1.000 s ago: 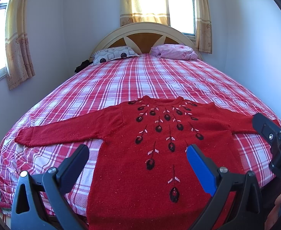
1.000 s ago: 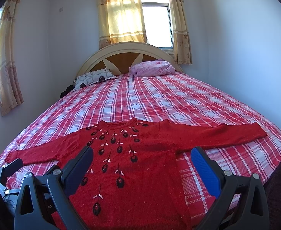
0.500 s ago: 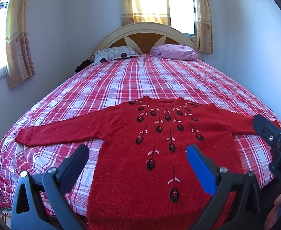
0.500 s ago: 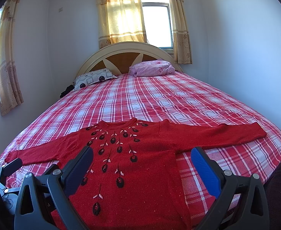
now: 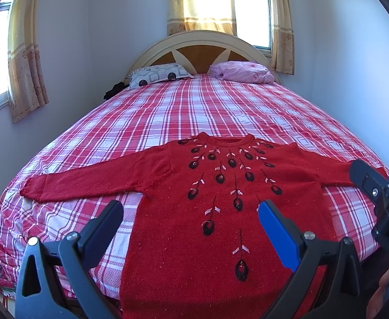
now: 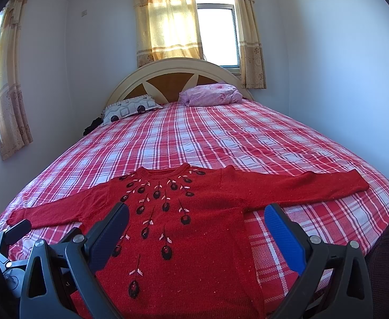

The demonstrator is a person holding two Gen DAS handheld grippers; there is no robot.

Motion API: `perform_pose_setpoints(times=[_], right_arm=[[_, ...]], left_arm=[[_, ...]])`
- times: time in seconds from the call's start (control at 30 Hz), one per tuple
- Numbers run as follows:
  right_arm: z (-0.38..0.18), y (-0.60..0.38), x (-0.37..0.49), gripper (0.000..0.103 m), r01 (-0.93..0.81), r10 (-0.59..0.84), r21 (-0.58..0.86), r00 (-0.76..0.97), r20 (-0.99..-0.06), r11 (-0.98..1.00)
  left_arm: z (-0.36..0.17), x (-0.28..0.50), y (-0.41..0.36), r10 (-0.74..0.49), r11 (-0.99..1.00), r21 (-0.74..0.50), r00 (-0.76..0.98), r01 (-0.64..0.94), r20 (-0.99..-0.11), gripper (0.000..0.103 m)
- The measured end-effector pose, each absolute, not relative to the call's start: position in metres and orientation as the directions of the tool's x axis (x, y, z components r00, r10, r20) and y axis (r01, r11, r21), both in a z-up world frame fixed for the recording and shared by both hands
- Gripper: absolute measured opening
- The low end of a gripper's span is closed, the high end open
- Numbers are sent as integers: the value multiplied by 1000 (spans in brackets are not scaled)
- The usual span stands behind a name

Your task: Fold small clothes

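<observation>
A red knitted sweater [image 5: 215, 212] with black and pink embroidered flowers lies flat and face up on the bed, both sleeves spread out sideways, its hem hanging over the near edge. My left gripper [image 5: 189, 220] hovers open above the sweater's lower left body, nothing between its fingers. In the right wrist view the same sweater [image 6: 194, 228] lies below my right gripper [image 6: 197, 226], which is also open and holds nothing. The right gripper's body shows at the right edge of the left wrist view [image 5: 380, 194].
The bed carries a red and white plaid sheet [image 5: 194, 111]. A patterned pillow [image 5: 160, 74] and a pink bundle [image 5: 242, 71] rest by the cream headboard [image 5: 202, 42]. Walls close in on both sides, with curtained windows behind and left.
</observation>
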State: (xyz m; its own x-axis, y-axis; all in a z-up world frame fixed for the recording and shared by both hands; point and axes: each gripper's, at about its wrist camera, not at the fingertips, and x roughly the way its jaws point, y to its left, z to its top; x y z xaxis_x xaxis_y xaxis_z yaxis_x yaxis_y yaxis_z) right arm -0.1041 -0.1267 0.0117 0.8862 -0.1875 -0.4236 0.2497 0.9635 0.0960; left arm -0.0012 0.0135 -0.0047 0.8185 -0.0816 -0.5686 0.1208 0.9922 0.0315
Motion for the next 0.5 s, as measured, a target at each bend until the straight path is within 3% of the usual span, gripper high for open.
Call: perform_pose_setpoints(times=[0.5], right_arm=[[9, -124, -103, 102, 249, -186, 94, 884, -428, 964]], left_arm=[[-5, -1, 14, -83, 992, 29, 818, 122, -570, 103]])
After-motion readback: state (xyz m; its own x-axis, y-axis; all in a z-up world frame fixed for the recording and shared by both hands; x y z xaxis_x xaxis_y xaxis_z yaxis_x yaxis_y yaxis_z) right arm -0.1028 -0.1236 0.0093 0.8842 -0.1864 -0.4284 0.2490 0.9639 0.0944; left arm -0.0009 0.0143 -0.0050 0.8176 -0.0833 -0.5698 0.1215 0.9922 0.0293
